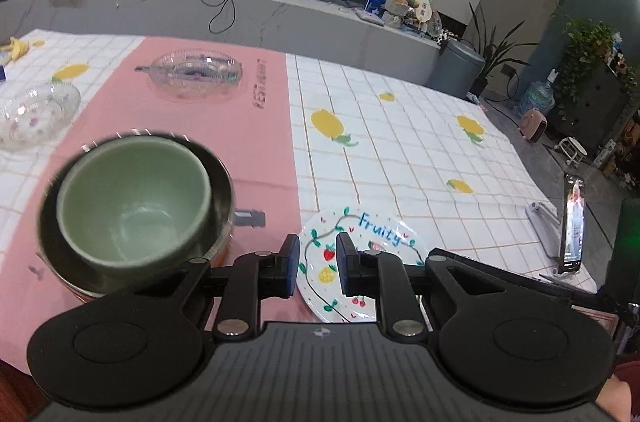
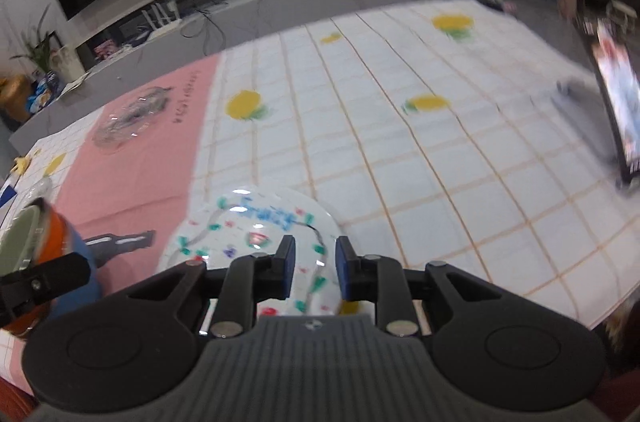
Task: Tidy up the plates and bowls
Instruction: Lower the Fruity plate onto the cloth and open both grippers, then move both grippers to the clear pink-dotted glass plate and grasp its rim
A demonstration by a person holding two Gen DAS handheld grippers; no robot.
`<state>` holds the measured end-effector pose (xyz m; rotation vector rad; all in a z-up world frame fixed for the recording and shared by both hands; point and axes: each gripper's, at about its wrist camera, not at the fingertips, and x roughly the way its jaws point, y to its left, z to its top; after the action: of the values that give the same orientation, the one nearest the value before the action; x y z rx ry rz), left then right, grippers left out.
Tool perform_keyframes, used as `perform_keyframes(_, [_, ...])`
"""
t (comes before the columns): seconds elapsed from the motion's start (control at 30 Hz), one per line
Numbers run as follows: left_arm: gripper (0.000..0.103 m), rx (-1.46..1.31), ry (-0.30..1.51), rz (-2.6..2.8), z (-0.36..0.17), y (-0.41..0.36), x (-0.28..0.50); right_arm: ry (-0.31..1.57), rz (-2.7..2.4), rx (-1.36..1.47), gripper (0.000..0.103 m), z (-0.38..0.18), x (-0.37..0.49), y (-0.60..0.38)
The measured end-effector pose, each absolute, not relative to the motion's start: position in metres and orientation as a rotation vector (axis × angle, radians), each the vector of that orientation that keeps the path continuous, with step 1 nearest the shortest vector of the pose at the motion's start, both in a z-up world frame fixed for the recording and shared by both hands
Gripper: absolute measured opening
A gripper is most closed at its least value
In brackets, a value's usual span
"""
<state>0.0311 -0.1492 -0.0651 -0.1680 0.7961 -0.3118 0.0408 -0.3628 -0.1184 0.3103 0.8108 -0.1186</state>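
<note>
Plate [image 1: 362, 262]: one, fruit-painted, on the tablecloth [image 1: 400, 150], below both grippers.
Left gripper [image 1: 318, 268]: jaws narrow, nothing between.
Right gripper [image 2: 316, 268]: jaws narrow, nothing between.
Bowls: one green bowl [image 1: 134, 194] nested in a metal one [image 1: 216, 178], left of plate; two clear glass dishes [image 1: 196, 74] beyond.
Room: bare cloth right of plate, up to a phone [image 1: 574, 222] near the table edge.

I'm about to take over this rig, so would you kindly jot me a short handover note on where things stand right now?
Left claw: open, empty, above the near edge of the fruit plate.
Right claw: open, empty, over the same plate; its view is blurred.
Done: green bowl sits nested in the steel bowl on the pink strip, left of the plate.
Left: fruit plate lies alone on the cloth; two glass dishes, one at far left and one further back, are not stacked yet.
</note>
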Motion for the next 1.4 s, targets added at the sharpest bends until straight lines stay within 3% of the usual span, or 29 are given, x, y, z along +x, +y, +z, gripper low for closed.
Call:
perform_keyframes(0.5, [0.035,-0.226,0.689,-0.231,-0.007,-0.041,0.039,0.739,0.118,0.299,0.037,-0.039,0.058,-0.283])
perform_keyframes(0.77, [0.038,-0.238,0.679,-0.117,-0.002,0.033,0.054,0.783,0.265,0.267,0.04,-0.02,0.09,-0.215])
perform_keyframes(1.4, [0.038,-0.419,0.739,-0.005,-0.056,0.177,0.15,1.13,0.423,0.33,0.04,-0.064,0.249,-0.072])
